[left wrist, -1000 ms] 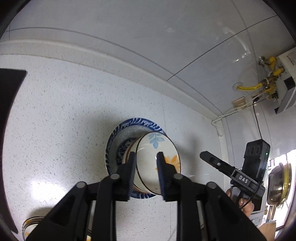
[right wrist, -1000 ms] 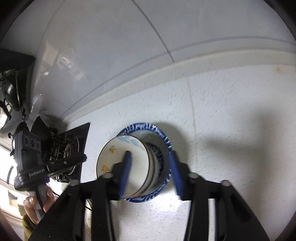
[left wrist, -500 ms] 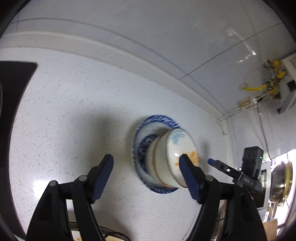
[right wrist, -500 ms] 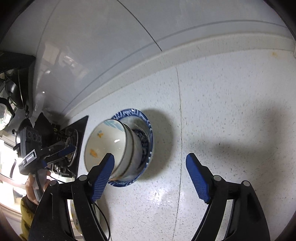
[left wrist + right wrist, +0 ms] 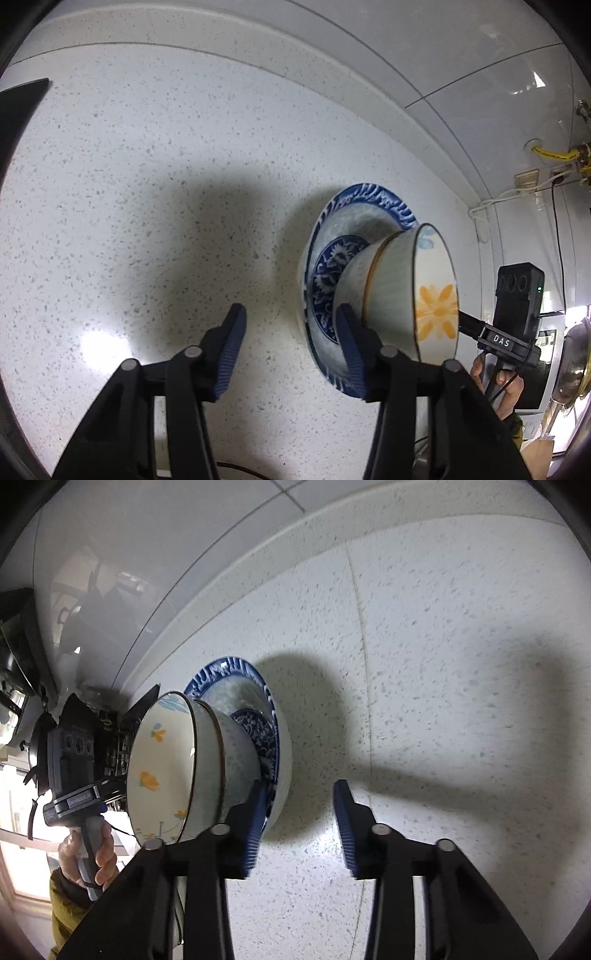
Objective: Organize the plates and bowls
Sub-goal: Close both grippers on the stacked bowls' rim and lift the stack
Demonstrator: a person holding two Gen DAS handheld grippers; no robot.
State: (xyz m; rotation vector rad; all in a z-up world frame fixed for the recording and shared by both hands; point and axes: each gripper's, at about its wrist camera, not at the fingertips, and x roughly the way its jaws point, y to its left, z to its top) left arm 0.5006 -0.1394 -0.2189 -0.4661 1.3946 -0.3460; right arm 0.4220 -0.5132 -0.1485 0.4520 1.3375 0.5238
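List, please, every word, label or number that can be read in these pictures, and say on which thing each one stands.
"DAS": white letters on the black body of the right gripper, seen from the left wrist view.
Unreadable: a pale label on the black body of the left gripper, in the right wrist view; too blurred.
The floral bowl, the blue-patterned plate and the countertop bear no text.

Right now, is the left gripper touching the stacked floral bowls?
Cannot tell. In the left wrist view the left gripper is open around bare counter, but its right finger overlaps the floral bowls and blue-patterned plate, showing no plain gap.
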